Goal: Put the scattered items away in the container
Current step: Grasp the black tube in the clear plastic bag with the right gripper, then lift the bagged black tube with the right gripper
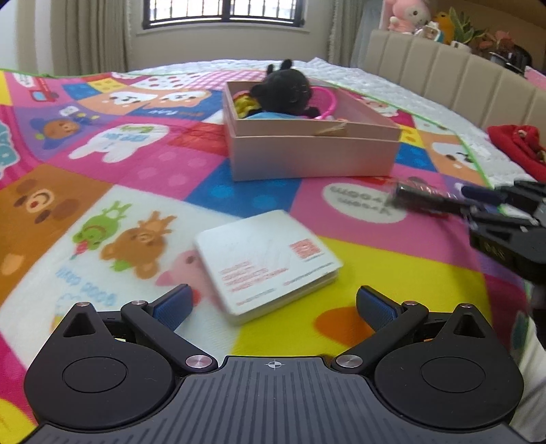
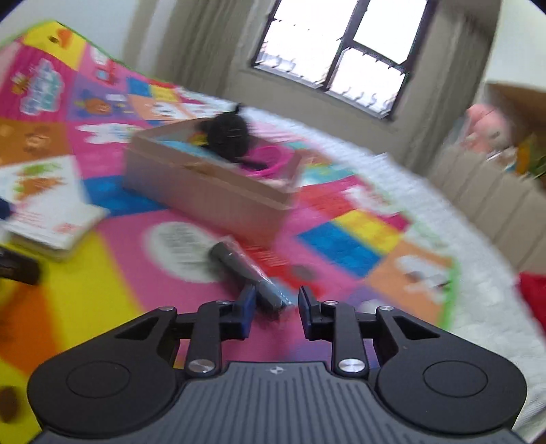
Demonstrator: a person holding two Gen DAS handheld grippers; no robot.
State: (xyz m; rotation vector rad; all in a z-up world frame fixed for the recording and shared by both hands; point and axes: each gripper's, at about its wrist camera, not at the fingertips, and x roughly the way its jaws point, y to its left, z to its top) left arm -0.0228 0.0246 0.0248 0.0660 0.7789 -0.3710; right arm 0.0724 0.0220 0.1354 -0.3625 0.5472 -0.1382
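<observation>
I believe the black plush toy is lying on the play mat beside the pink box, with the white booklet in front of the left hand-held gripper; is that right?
Not quite: the black plush toy lies inside the pink box, not beside it, as the left wrist view shows. The white booklet is indeed before the left hand-held gripper.

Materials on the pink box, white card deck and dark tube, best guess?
Pink box: likely matte cardboard; crisp flat walls, lid-style seam.
White card deck: apparently coated paper or card; layered edges, red print.
Dark tube: seemingly glossy plastic wrap over a grey cylinder; material beneath unclear.

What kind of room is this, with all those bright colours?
Most likely a bedroom, perhaps a child's: a padded headboard, a cartoon play mat spread over the bed, and plush toys on the shelf behind.
</observation>
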